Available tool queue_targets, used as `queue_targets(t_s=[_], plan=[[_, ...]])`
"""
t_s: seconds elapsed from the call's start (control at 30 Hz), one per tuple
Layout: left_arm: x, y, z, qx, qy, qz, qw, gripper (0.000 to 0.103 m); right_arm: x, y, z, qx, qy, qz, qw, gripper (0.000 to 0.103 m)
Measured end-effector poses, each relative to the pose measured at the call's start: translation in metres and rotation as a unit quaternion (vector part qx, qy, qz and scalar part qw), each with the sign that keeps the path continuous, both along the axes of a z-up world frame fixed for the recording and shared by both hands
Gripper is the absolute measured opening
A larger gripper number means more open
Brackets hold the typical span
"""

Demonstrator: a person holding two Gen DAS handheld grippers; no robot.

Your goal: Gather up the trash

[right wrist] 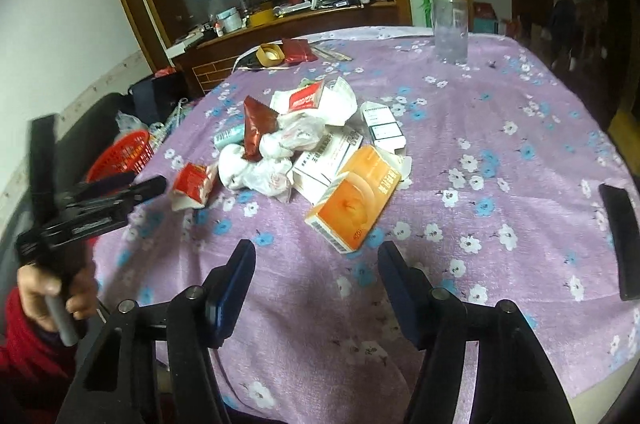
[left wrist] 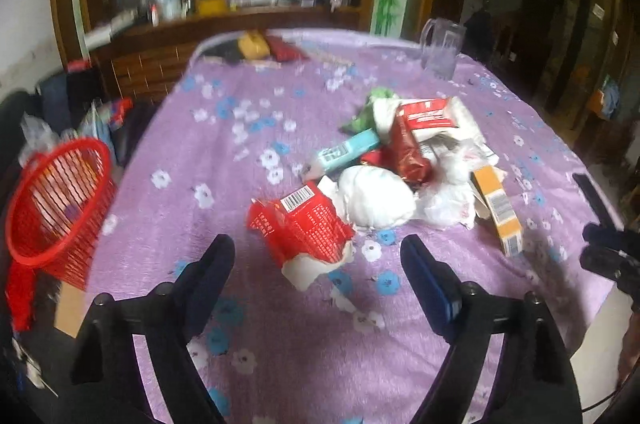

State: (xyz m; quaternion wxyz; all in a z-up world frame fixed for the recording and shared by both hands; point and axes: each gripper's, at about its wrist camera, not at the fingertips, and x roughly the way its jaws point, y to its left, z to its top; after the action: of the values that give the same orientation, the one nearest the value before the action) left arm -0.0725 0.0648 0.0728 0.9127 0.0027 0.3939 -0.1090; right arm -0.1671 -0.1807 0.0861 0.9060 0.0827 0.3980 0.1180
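1. The red basket (left wrist: 56, 207) stands off the surface's (left wrist: 200, 151) left edge.
2. The left gripper (left wrist: 316, 256), jaws wide and empty, is nearest the torn red wrapper (left wrist: 300, 224), lying just ahead between them.
3. The right gripper (right wrist: 316, 260), jaws half-open and empty, faces the orange box (right wrist: 352, 203), long axis slanting up-right.

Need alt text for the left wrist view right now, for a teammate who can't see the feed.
The left gripper hangs open and empty above a purple floral tablecloth, its jaws either side of a torn red wrapper at the near edge of a trash pile. A red mesh basket sits at the table's left edge; a clear plastic mug stands behind the pile.
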Motion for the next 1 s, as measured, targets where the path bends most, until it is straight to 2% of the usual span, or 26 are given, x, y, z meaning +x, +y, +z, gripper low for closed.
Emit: queue_targets(t_s=[0.07,0.13,0.17,0.23,0.47,0.6,0.73,0.87,1.0], plan=[[0.015,0.005,-0.005,0.002,0.023,0.019,0.9996,0.071,0.007,-0.006,0.001,0.015,0.009,-0.002,1.0,0.066],[0.029,0.014,-0.01,-0.017,0.046,0.029,0.9984,0.062,0.014,-0.012,0.001,0.041,0.018,-0.003,0.999,0.066],[0.036,0.018,-0.014,-0.021,0.062,0.035,0.9972,0.055,0.015,-0.014,0.001,0.048,0.021,-0.005,0.999,0.066],[0.047,0.024,-0.023,-0.038,0.086,0.039,0.9948,0.049,0.022,-0.017,0.001,0.06,0.027,-0.01,0.998,0.066],[0.066,0.02,-0.04,-0.048,0.116,0.03,0.9916,0.038,0.05,-0.018,-0.012,0.08,0.057,-0.022,0.995,0.066],[0.071,0.016,-0.05,-0.052,0.128,0.026,0.99,0.036,0.064,-0.022,-0.021,0.091,0.074,-0.035,0.993,0.066],[0.072,0.011,-0.052,-0.049,0.12,0.024,0.9913,0.036,0.079,-0.026,-0.029,0.096,0.088,-0.05,0.99,0.066],[0.076,0.013,-0.053,-0.057,0.11,0.03,0.9918,0.026,0.095,-0.027,-0.04,0.106,0.11,-0.063,0.986,0.066],[0.074,0.019,-0.051,-0.069,0.103,0.026,0.992,0.021,0.105,-0.027,-0.051,0.099,0.121,-0.071,0.985,0.066]])
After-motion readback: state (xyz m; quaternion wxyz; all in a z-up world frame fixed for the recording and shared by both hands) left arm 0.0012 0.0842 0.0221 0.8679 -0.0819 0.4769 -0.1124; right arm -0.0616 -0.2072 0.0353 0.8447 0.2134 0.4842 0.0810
